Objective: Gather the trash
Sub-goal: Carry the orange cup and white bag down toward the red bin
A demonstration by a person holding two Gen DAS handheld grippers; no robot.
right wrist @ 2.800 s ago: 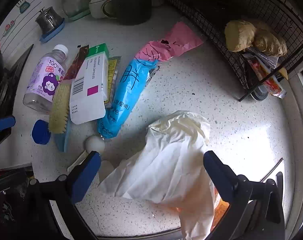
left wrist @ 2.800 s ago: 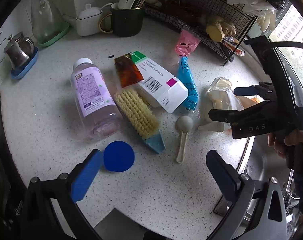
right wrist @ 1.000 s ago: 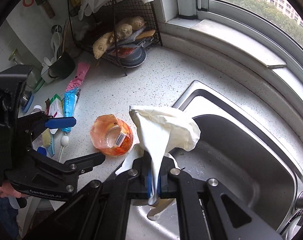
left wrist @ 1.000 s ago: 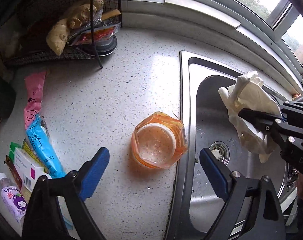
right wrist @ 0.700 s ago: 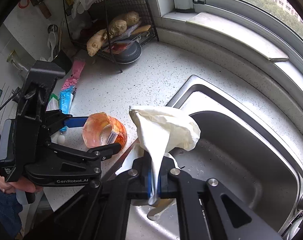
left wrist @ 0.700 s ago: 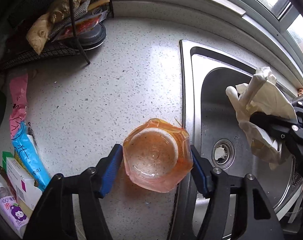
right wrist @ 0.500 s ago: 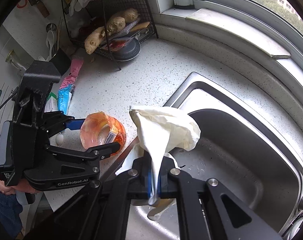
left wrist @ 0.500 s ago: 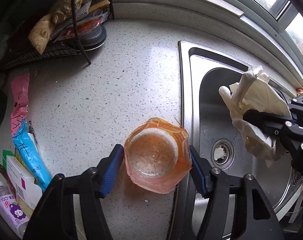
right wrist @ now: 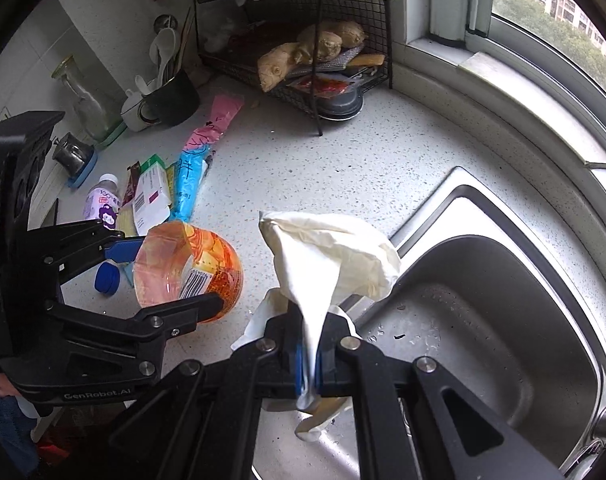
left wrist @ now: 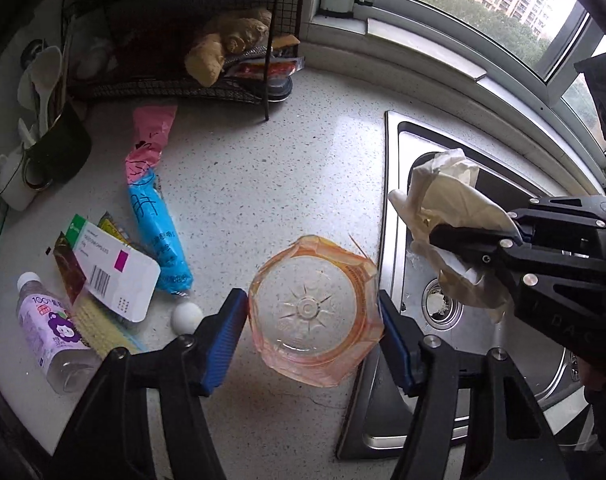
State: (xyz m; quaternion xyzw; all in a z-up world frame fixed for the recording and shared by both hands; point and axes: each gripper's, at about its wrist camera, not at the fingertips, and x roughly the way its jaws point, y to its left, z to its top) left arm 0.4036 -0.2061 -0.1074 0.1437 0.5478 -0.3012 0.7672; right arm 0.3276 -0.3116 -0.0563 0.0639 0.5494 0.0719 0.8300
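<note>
Gripping orange container (left wrist: 316, 312): left tool (left wrist: 314, 336) | right tool (right wrist: 312, 364) pinches glove (right wrist: 327, 264) | barcode, possibly a label, right view only

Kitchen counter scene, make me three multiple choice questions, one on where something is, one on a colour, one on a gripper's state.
1. Where does the right gripper hold the white glove?
A. Above the sink
B. Inside the wire rack
C. Flat on the counter

2. What colour is the plastic jar?
A. Green
B. Orange
C. Black

3. How is the left gripper?
A. Shut on nothing
B. Open wide, away from everything
C. Closed around the jar

Answers: A, steel basin lies under the glove; B, its walls look orange; C, both pads press its sides.
</note>
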